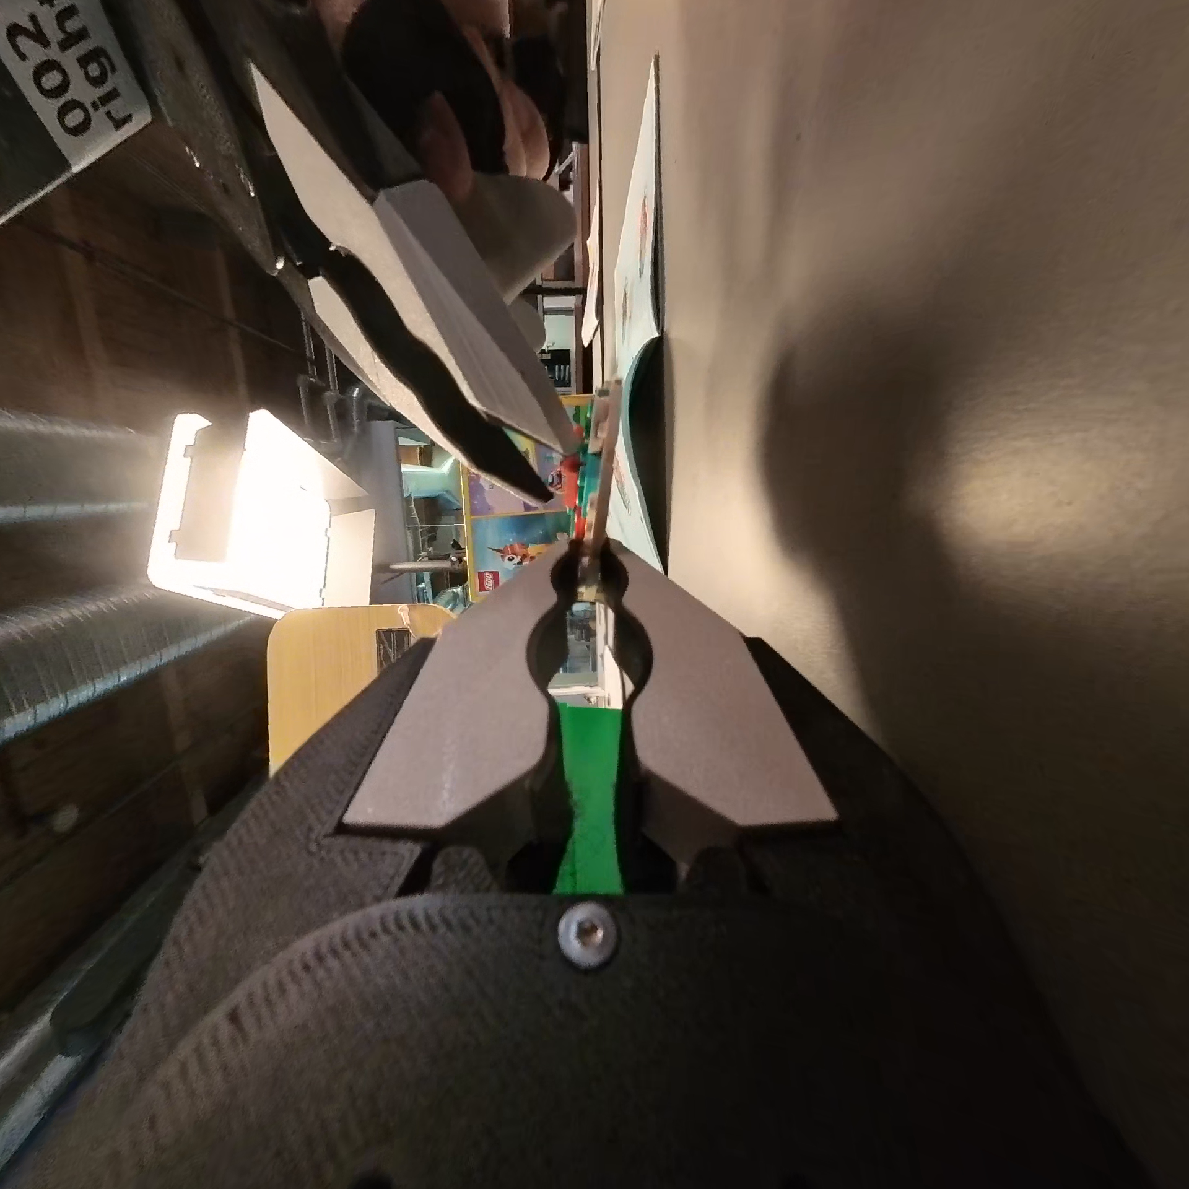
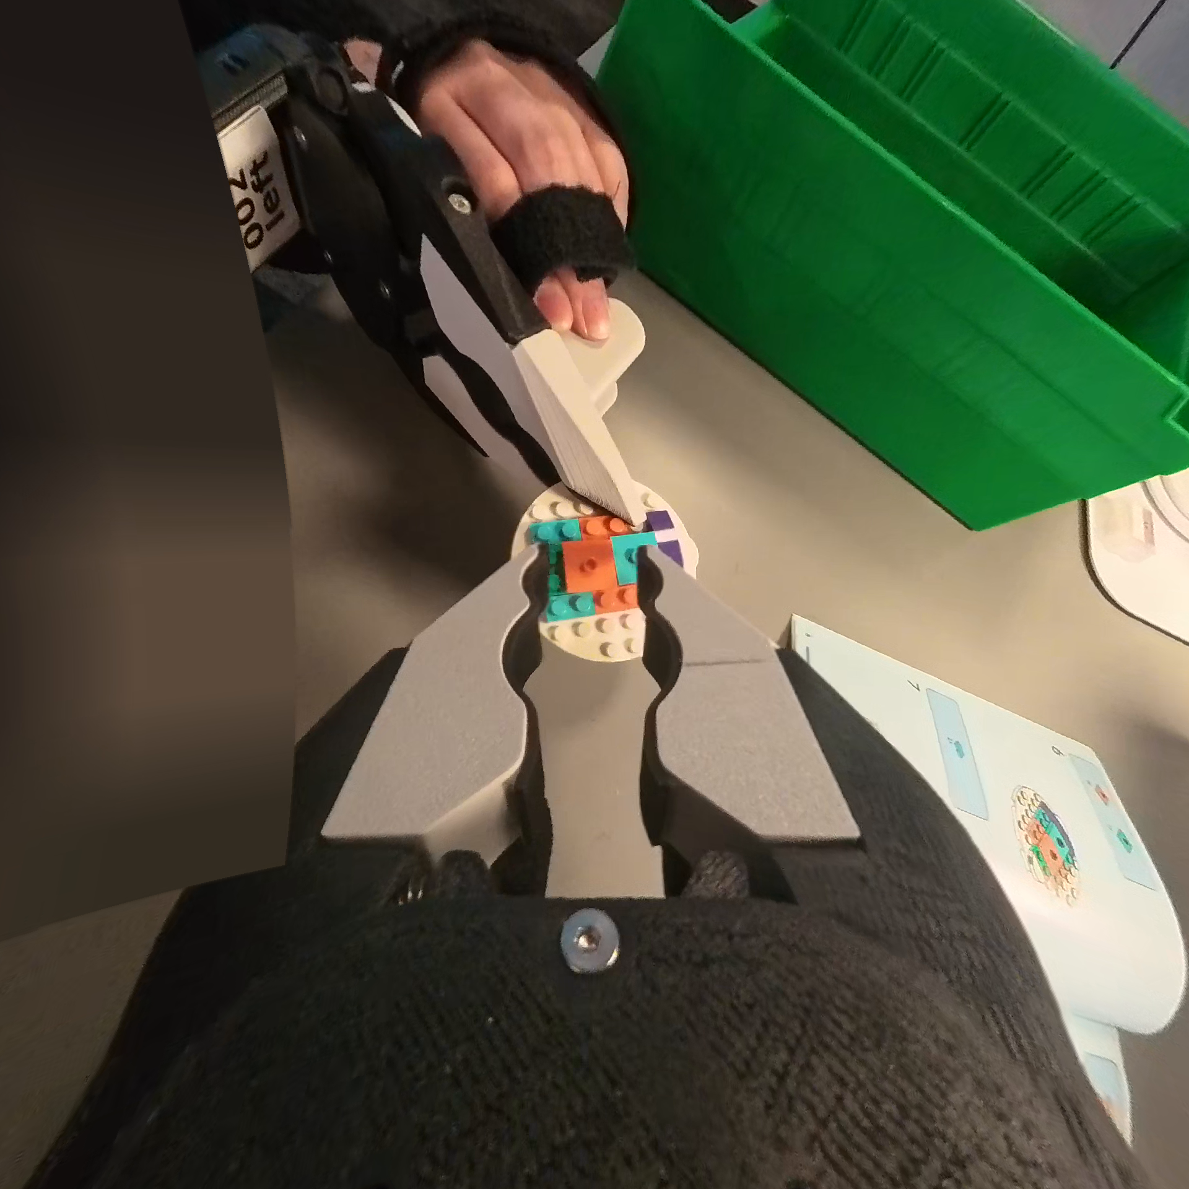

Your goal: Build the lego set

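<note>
A round white studded plate carries a flat build of orange bricks, teal bricks and a purple piece. My left gripper reaches in from the far side and is shut on the plate's far rim. In the left wrist view the left gripper pinches the plate, seen edge-on. My right gripper straddles the brick build, its fingers against the teal bricks on both sides. It also shows in the left wrist view, tips over the red bricks. The plate sits close to the table; I cannot tell if it rests on it.
A large green bin stands at the back right. An open instruction booklet lies at the right, curling off the near edge. A colourful set box stands beyond the plate. A person's hand holds the left gripper.
</note>
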The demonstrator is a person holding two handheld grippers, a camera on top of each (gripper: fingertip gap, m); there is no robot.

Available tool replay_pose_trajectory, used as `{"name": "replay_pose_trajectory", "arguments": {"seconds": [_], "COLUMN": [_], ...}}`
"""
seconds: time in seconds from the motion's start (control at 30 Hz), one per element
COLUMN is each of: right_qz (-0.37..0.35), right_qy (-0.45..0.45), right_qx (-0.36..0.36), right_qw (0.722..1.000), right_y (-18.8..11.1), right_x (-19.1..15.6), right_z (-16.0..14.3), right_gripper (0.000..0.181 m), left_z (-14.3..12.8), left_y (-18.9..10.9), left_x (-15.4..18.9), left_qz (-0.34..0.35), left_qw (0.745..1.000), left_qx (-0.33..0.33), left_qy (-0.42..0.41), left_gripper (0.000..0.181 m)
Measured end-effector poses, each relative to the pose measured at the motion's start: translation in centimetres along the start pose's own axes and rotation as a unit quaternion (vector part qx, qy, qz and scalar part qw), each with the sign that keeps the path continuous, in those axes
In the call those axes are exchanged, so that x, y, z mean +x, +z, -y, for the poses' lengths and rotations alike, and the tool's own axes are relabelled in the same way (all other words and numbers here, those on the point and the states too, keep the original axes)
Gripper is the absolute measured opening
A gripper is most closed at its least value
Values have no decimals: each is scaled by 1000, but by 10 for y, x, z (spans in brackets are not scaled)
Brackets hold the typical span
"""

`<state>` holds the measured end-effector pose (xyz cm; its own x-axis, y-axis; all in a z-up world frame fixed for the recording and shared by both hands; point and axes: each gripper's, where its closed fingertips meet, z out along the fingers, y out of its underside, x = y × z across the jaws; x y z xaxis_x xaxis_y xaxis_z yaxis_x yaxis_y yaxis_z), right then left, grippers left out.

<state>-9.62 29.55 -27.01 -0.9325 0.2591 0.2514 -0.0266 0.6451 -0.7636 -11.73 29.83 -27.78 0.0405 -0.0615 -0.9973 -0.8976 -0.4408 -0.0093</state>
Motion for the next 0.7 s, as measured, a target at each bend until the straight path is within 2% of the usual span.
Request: {"name": "replay_pose_trajectory", "arguments": {"seconds": [0.03,0.17,0.23,0.37,0.47,0.57,0.7], "right_qz": [-4,-56,-127,-249,-285,-308,-313], "right_qy": [-1,-66,-149,-283,-332,-343,-351], "right_qx": [2,18,-10,-27,-25,-61,-65], "right_qw": [1000,996,981,926,899,885,880], "right_y": [-1,-4,-1,7,10,11,11], "right_x": [1,8,18,28,25,33,34], "right_z": [1,6,1,9,15,7,5], "right_gripper": [30,65,70,53,40,35,26], "left_z": [-1,-15,-21,-27,-30,-30,-29], "left_y": [0,4,5,6,6,6,6], "left_x": [0,-4,-6,-7,-8,-9,-10], "left_qz": [-1,-1,-1,0,0,-1,4], "left_qw": [1000,999,997,996,995,994,995], "left_qx": [-3,-34,-47,-58,-65,-63,-61], "left_qy": [-3,-33,-54,-72,-78,-85,-77], "left_gripper": [5,5,5,5,5,5,5]}}
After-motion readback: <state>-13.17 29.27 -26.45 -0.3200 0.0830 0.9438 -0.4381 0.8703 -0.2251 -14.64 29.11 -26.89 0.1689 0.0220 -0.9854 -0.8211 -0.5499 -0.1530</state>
